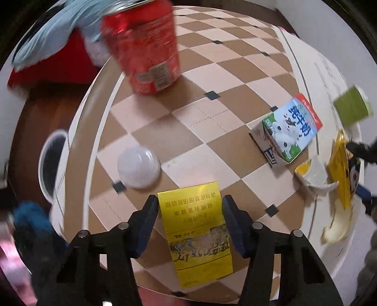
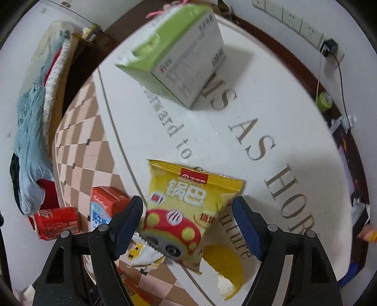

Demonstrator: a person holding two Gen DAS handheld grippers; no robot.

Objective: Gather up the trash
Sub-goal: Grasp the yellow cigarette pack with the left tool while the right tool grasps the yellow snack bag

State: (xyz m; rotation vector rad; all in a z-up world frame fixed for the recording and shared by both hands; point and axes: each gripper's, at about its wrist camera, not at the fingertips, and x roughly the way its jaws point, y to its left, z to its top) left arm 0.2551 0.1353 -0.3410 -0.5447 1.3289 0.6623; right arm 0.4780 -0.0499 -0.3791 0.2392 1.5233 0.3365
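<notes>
A yellow cigarette box [image 1: 195,235] lies flat on the chequered tablecloth [image 1: 212,70]. My left gripper [image 1: 189,200] straddles it, with both blue pads pressed against its long sides. A yellow snack bag [image 2: 188,211] rests on the white part of the cloth between the fingers of my right gripper [image 2: 187,202], which stands wide open. The same bag [image 1: 339,169] shows at the right edge of the left wrist view. Also on the table are a red can [image 1: 146,47], a milk carton [image 1: 287,131], a clear plastic lid [image 1: 139,164] and a torn wrapper [image 1: 311,174].
A white round bin [image 1: 50,164] stands on the floor off the table's left edge. A green tissue box [image 2: 174,56] sits beyond the snack bag. Blue clothing [image 2: 28,141] hangs over furniture at the far side. Wall sockets [image 2: 292,21] and a cable run along the right wall.
</notes>
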